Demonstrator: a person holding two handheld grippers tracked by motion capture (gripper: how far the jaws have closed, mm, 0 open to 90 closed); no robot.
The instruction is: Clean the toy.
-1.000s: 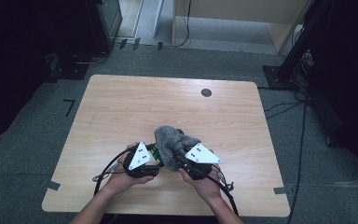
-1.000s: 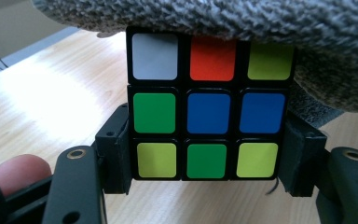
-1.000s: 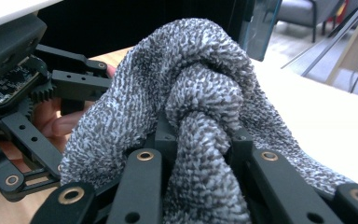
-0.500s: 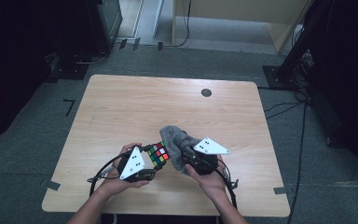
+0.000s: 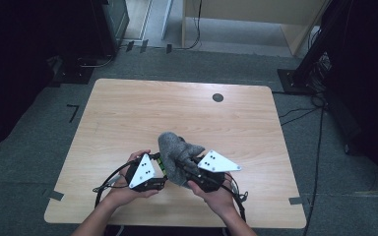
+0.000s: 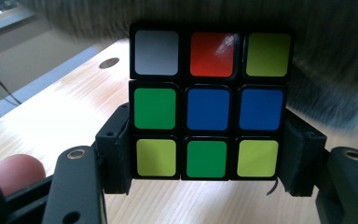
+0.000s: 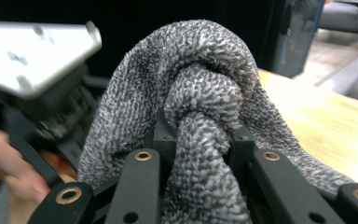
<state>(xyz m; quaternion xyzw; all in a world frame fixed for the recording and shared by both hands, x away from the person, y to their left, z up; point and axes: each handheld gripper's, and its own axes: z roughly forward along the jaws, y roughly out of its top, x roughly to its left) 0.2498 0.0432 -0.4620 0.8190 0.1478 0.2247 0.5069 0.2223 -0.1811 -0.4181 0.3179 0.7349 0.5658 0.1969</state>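
A: Left gripper point(image 5: 158, 166) status?
B: Held low over the tabletop's point(image 5: 128, 113) near edge, jaws clamped on the puzzle cube point(image 6: 208, 105).
A: Right gripper point(image 5: 189, 169)?
B: Angled toward the left one, jaws pinching the grey cloth point(image 7: 200, 107), which touches the cube.

The high view looks steeply down on the whole worktop point(image 5: 128, 113) from afar, while both gripper views sit very close, sharing the grey cloth point(image 5: 177, 152).

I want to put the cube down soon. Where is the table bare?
Bare wood runs from the grey cloth back to the grommet hole, and along both side edges. The near middle is crowded by the cube, the cloth and both hands.
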